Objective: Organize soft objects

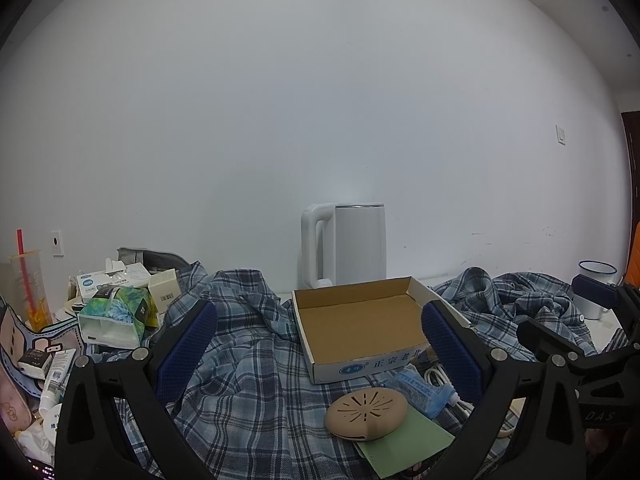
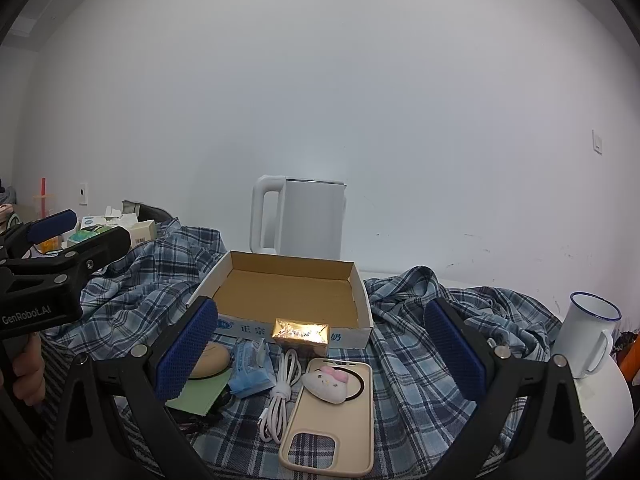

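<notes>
An open cardboard box [image 1: 360,320] [image 2: 288,292] sits empty on a blue plaid shirt [image 1: 240,380] [image 2: 420,360] spread over the table. In front of it lie a beige round silicone pad [image 1: 366,412] [image 2: 210,360], a blue tissue pack [image 1: 418,390] [image 2: 250,368], a gold foil packet [image 2: 301,331], a coiled white cable [image 2: 280,396] and a beige phone case with a plush cat grip [image 2: 332,408]. My left gripper [image 1: 320,356] is open above the shirt, left of the box front. My right gripper [image 2: 320,356] is open above the phone case and cable. Both hold nothing.
A white kettle [image 1: 348,244] [image 2: 298,220] stands behind the box by the wall. A white enamel mug [image 2: 586,334] [image 1: 596,284] stands at the right. A clutter of boxes and tissue packs [image 1: 116,304] lies at the left. A green card [image 1: 404,440] lies under the pad.
</notes>
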Action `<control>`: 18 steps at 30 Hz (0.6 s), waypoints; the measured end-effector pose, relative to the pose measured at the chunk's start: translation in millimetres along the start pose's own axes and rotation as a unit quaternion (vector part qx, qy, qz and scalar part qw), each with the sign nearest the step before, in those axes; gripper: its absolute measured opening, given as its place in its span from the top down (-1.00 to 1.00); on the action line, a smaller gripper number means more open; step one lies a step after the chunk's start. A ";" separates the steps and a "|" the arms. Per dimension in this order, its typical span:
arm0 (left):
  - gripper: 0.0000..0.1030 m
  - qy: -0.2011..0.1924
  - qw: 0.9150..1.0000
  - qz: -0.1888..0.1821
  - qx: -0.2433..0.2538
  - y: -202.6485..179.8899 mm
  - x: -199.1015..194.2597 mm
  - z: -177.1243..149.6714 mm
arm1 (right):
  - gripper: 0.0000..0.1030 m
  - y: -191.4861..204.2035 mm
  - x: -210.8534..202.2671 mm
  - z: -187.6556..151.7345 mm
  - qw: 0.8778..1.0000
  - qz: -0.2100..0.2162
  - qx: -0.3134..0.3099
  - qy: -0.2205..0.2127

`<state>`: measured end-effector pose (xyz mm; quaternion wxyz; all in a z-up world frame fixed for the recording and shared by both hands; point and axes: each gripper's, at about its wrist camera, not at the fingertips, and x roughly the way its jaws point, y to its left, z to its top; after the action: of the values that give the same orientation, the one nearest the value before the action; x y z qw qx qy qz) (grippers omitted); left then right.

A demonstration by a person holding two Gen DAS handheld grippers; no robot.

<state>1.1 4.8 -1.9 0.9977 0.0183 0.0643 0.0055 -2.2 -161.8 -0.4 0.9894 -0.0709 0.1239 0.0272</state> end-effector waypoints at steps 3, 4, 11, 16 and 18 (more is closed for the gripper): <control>-1.00 -0.001 1.000 0.000 0.001 -0.4 0.0 0.0 | -1.00 -0.6 0.2 -0.4 1.000 0.000 0.001 0.000; -1.00 0.000 1.000 0.000 0.001 -0.3 0.0 -0.1 | -1.00 -0.5 0.2 -0.5 1.000 0.000 0.001 0.000; -1.00 -0.001 1.000 0.000 0.000 -0.2 0.0 -0.2 | -1.00 -0.6 0.7 -0.7 1.000 0.000 0.000 0.001; -1.00 0.001 1.000 0.000 0.001 -0.6 0.4 -0.7 | -1.00 -0.7 2.0 -1.2 1.000 0.000 0.000 0.003; -1.00 0.001 1.000 0.000 0.001 -1.0 0.5 -1.2 | -1.00 -0.4 1.9 -1.0 1.000 0.000 0.000 0.003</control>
<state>1.4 3.8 -3.2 0.9977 0.0188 0.0651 0.0058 -0.6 -162.3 -1.7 0.9890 -0.0708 0.1269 0.0266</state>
